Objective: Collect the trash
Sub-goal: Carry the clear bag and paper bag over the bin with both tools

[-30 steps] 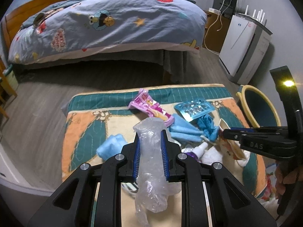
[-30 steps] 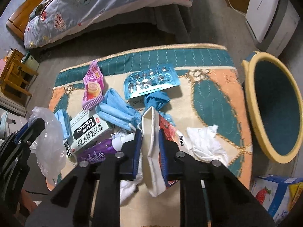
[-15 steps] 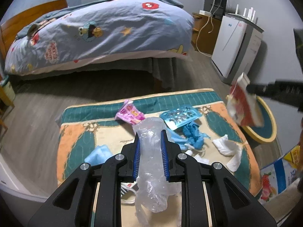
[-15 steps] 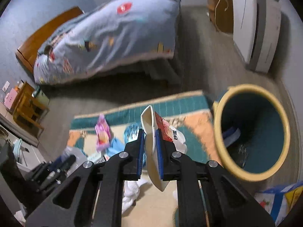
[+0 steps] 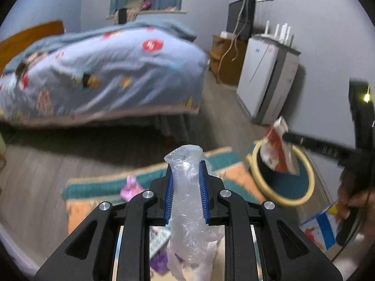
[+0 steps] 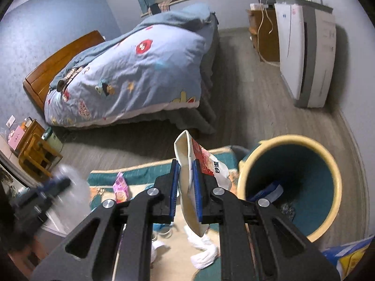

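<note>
- While both tongs hang above the patterned rug [image 6: 150, 171], the left gripper [image 5: 186, 182] has its blue pads [image 5: 169, 194] pinched narrowly on a crumpled clear plastic bag [image 5: 187, 201], which bulges above the tips and droops below them.
- Clamped in the right gripper [image 6: 186, 182] is a red-and-white snack packet [image 6: 189, 201], standing on edge between the pads, its mouth poking up past the tips and its lower end dangling free; the jaws have just been closing a little further on it.
- Just right of the right gripper's tips stands the round bin [image 6: 328, 164], cream-rimmed and teal inside, with scraps at its bottom.
- From the left wrist view, the snack packet [image 5: 279, 149] hangs directly over that bin [image 5: 307, 175], off to the right of the left gripper.
- Below and behind the right tongs, white tissues [image 6: 206, 255] lie on the rug; to the left of them lies a pink wrapper [image 6: 120, 187].
- Far ahead of both tongs stands a bed under a blue cartoon quilt [image 6: 140, 75].
</note>
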